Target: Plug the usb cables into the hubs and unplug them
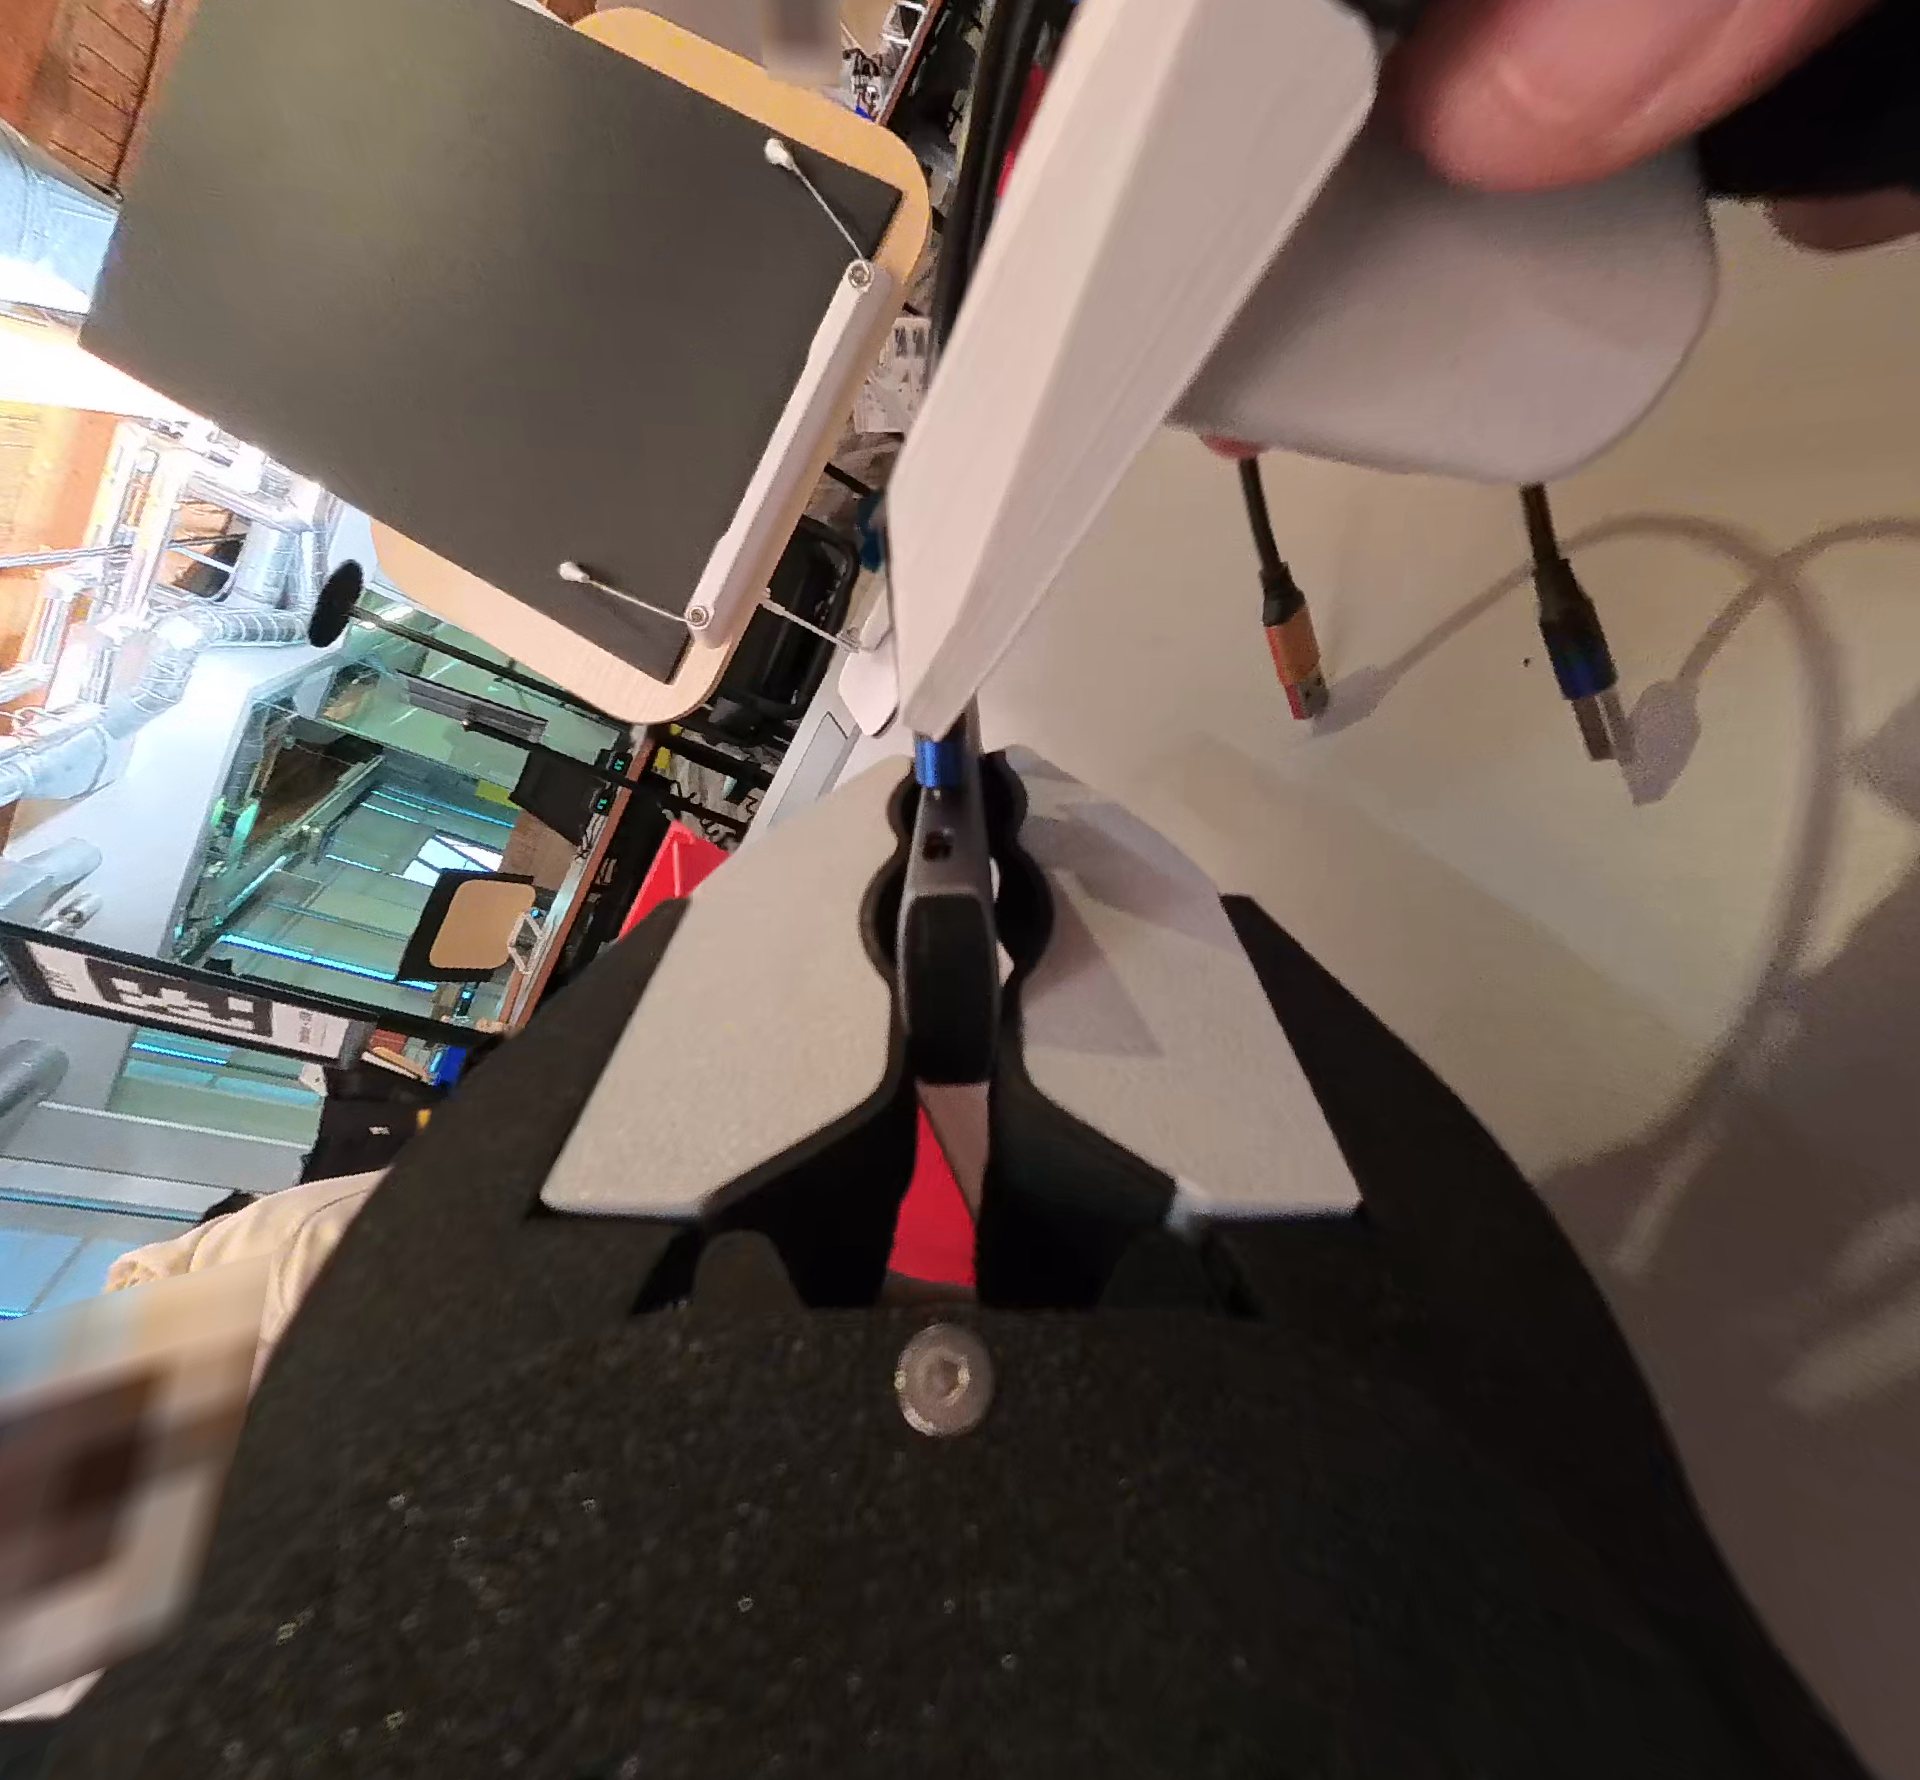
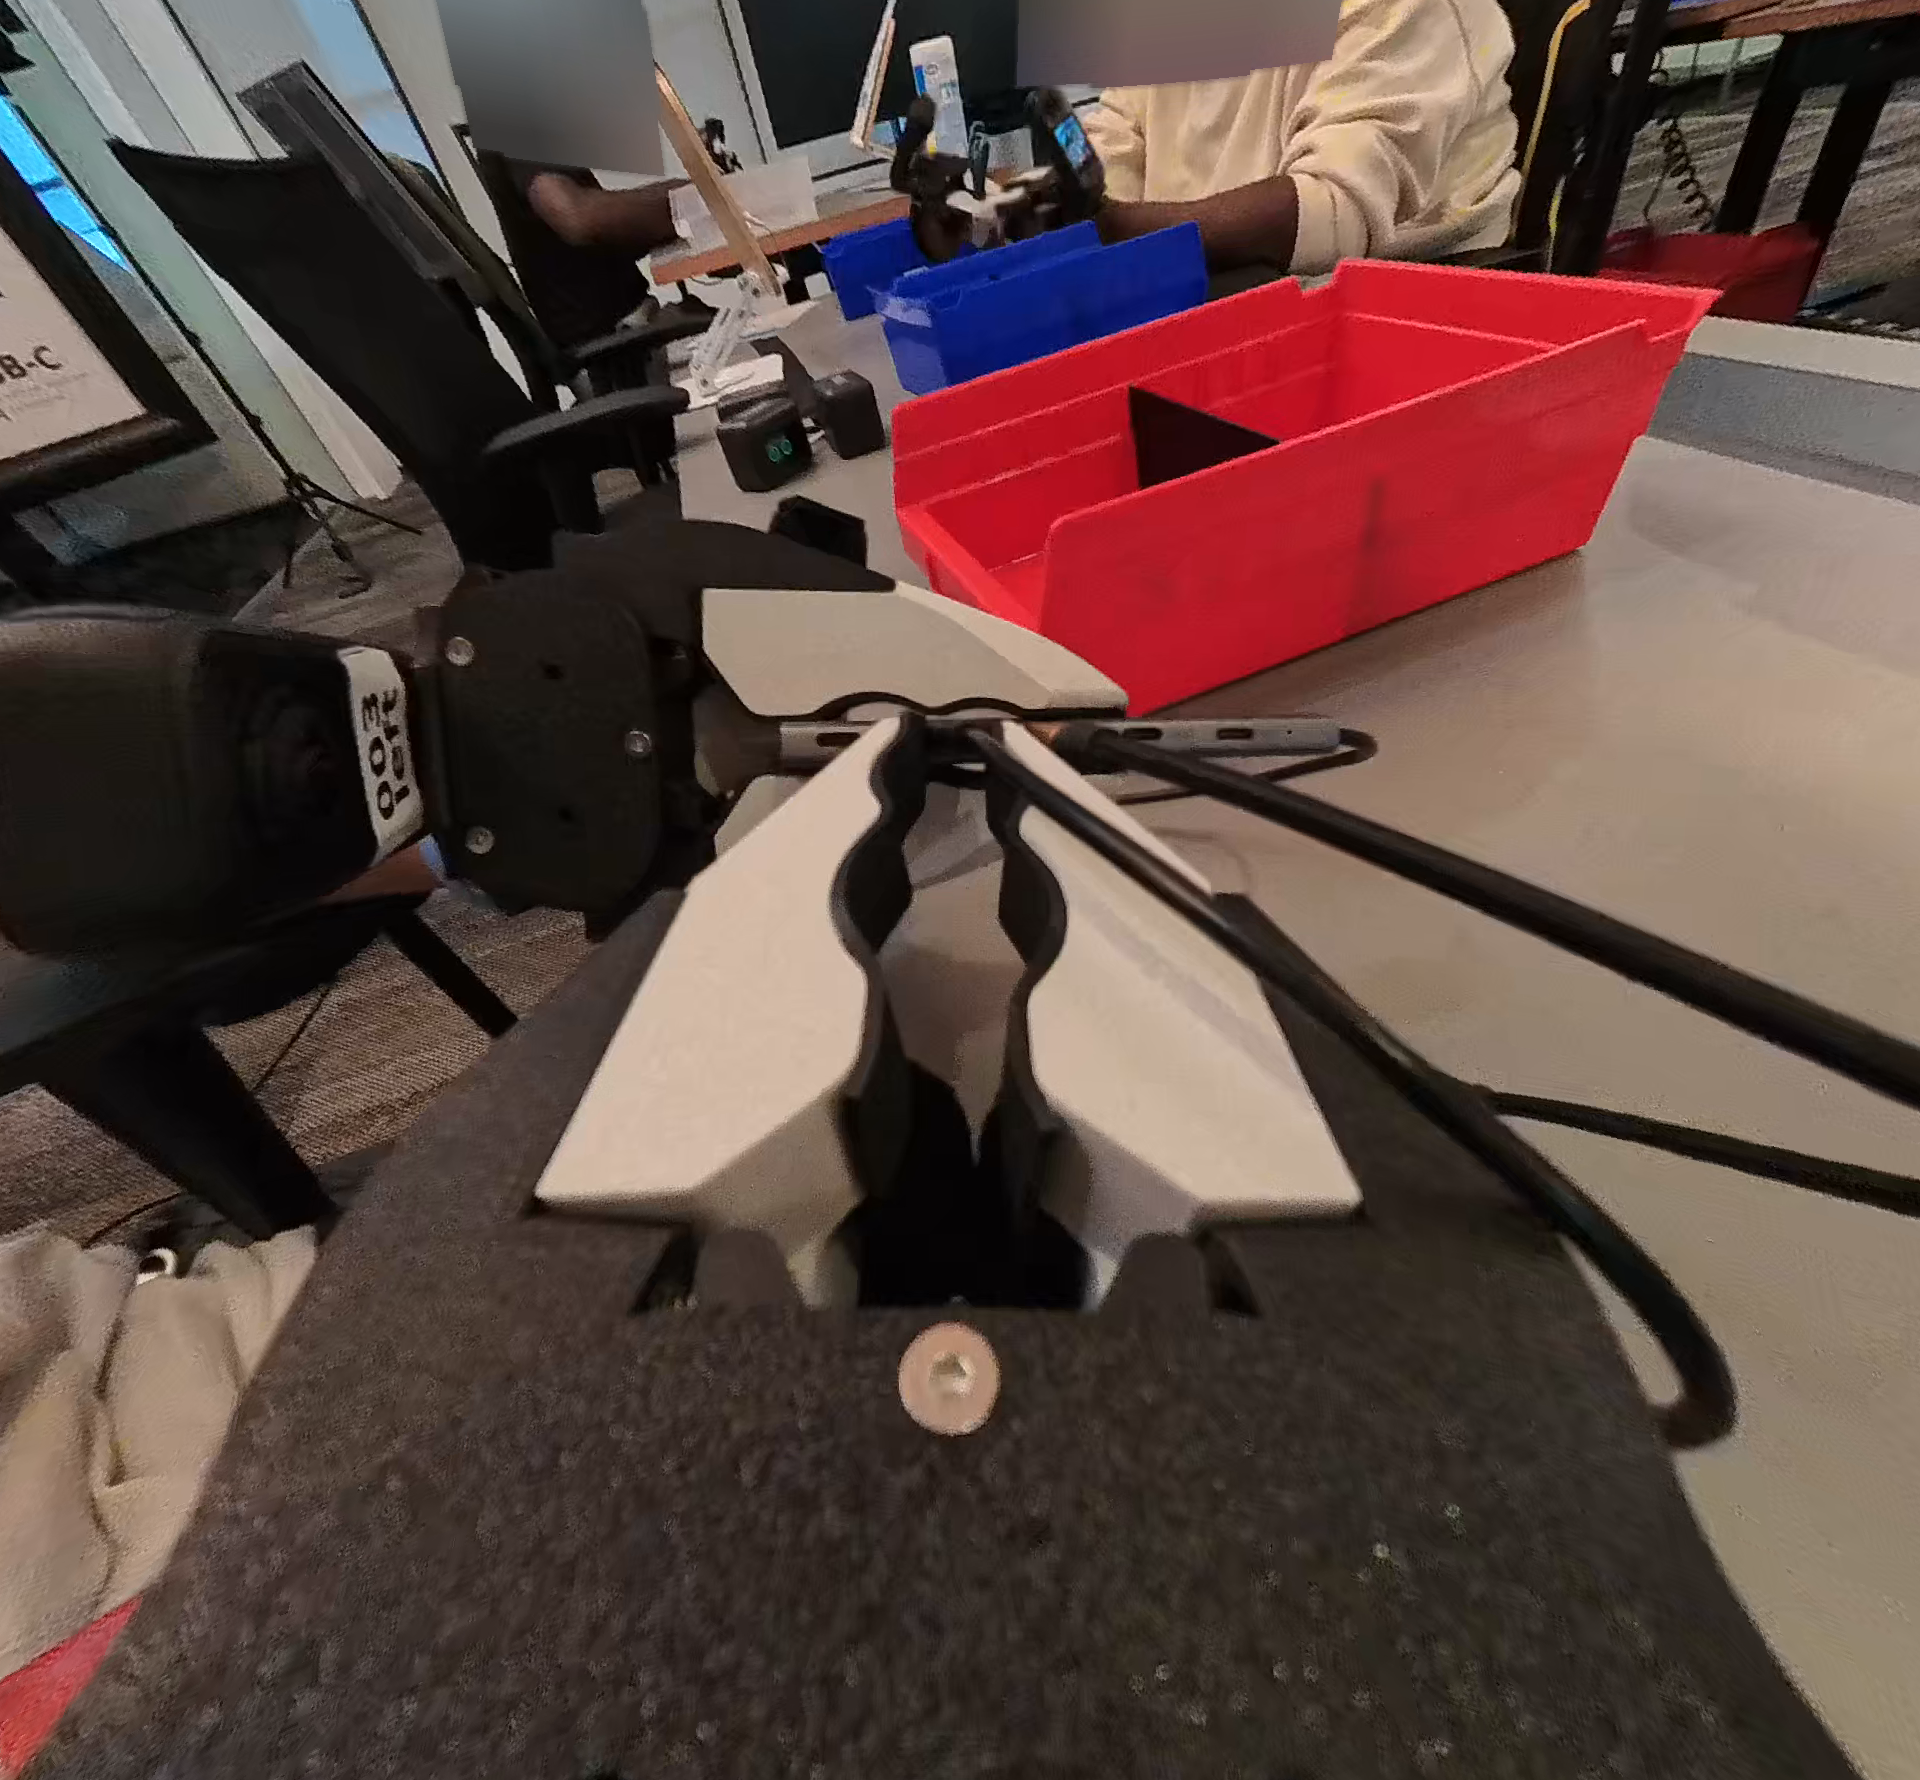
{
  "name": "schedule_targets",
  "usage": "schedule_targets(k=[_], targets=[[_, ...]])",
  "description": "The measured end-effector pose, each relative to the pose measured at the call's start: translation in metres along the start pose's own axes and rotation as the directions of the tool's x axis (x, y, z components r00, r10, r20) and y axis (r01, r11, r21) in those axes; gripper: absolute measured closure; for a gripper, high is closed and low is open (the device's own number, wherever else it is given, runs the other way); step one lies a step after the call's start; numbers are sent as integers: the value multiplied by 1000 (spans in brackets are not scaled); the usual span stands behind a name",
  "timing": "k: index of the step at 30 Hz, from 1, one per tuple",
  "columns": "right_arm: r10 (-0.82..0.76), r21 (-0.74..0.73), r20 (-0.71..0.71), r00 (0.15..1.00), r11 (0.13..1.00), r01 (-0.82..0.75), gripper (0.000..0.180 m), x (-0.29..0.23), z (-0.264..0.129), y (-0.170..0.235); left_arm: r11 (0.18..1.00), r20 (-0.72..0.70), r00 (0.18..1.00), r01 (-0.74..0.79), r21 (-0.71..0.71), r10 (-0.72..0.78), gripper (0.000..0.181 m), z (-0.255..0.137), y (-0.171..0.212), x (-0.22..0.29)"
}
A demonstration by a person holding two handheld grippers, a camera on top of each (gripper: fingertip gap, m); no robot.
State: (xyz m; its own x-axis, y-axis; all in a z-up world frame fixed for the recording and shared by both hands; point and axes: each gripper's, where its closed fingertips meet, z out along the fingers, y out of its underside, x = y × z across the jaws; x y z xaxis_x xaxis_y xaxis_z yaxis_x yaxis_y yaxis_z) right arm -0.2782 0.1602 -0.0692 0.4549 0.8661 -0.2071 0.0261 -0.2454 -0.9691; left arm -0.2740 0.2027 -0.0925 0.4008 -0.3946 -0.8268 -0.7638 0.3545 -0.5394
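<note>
Sideways, left gripper (image 1: 951, 899) lay rolled over, jaws clamped on slim grey hub (image 2: 1226, 735), held edge-on above grey table (image 2: 1662, 899). Right gripper (image 2: 951, 764) reached level toward hub, jaws narrowly parted, tips nearly closed round black cable (image 2: 1351, 1034) beside hub; firm grip unclear. Orange plug (image 1: 1294, 655) and blue plug (image 1: 1584, 681) lay loose on table. Red bin (image 2: 1299, 525) stood just behind hub.

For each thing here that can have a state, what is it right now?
Left hand-held gripper: shut on the grey hub.
Right hand-held gripper: fingertips close around a black cable at the hub; grip not certain.
Grey hub: held off the table, black cable leaving its end.
Orange-tipped cable: unplugged, hanging free.
Blue-tipped cable: unplugged, hanging free.
Red bin: open, black divider inside.
</note>
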Motion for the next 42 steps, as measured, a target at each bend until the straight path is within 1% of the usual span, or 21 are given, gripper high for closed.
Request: schedule_targets(k=[3, 5, 8, 9, 11, 13, 14, 16, 17, 20, 21, 24, 26, 28, 29, 30, 33, 35, 38, 40, 42], targets=[[48, -28, 20, 999, 998, -48, 169, 4, 0, 4, 999, -44, 998, 41, -3, -41, 170, 3, 4, 5], [37, -26, 31, 999, 999, -37, 169, 3, -2, 0, 996, -55, 995, 90, 25, -89, 170, 4, 0, 4], [-74, -70, 100, 992, 994, 81, 160, -7, -11, 0, 946, -113, 942, 322, 41, -315, 170, 5, -1, -4], [-109, -90, 154, 982, 988, 124, 155, -15, -16, 2, 912, -141, 906, 409, 45, -399, 171, 4, 1, -8], [-172, -124, 267, 948, 970, 211, 151, -28, -30, 7, 802, -244, 791, 592, 78, -560, 170, 0, -2, -14], [-219, -58, 252, 943, 969, 240, 153, -21, -44, -5, 667, -366, 649, 739, 94, -667, 171, -7, -9, -21], [-208, -6, 234, 950, 977, 215, 157, -14, -52, -16, 606, -424, 581, 790, 89, -695, 171, -11, -12, -24], [-132, 55, 203, 970, 991, 123, 157, 6, -66, -31, 499, -535, 455, 864, 71, -712, 171, -19, -19, -27], [-83, 62, 167, 983, 995, 74, 152, 21, -70, -34, 457, -570, 410, 887, 68, -712, 170, -22, -22, -30], [34, 7, 116, 993, 999, -35, 123, 45, -67, -20, 344, -664, 280, 938, 37, -693, 170, -31, -32, -33], [57, 2, 133, 989, 998, -58, 117, 42, -63, -16, 314, -697, 239, 949, 21, -676, 171, -34, -37, -32], [92, -1, 209, 974, 996, -94, 117, 24, -48, -12, 252, -771, 142, 967, -25, -621, 170, -41, -51, -26], [106, 3, 266, 958, 994, -110, 128, 11, -43, -14, 227, -806, 88, 972, -59, -586, 170, -45, -59, -21], [124, 11, 316, 941, 991, -135, 136, 0, -40, -16, 230, -831, 54, 969, -90, -553, 170, -49, -66, -14], [120, 8, 346, 931, 991, -130, 160, -5, -40, -16, 238, -838, 47, 966, -101, -544, 170, -49, -68, -10], [112, 5, 340, 934, 993, -121, 167, -6, -40, -14, 242, -840, 45, 965, -104, -541, 170, -50, -69, -7], [133, -7, 374, 918, 990, -141, 170, -9, -45, -14, 224, -848, 10, 966, -129, -529, 170, -51, -73, -4], [116, 1, 368, 923, 992, -126, 170, -9, -46, -15, 218, -848, 14, 968, -120, -530, 168, -51, -73, -6], [97, 17, 323, 942, 994, -108, 170, 0, -52, -26, 210, -831, 49, 974, -83, -554, 151, -50, -71, -13], [62, 47, 262, 963, 996, -77, 170, 14, -66, -45, 255, -827, 62, 962, -100, -559, 146, -52, -67, -9], [16, 86, 191, 981, 996, -33, 170, 32, -89, -75, 314, -823, 75, 941, -129, -562, 139, -53, -63, 0]])
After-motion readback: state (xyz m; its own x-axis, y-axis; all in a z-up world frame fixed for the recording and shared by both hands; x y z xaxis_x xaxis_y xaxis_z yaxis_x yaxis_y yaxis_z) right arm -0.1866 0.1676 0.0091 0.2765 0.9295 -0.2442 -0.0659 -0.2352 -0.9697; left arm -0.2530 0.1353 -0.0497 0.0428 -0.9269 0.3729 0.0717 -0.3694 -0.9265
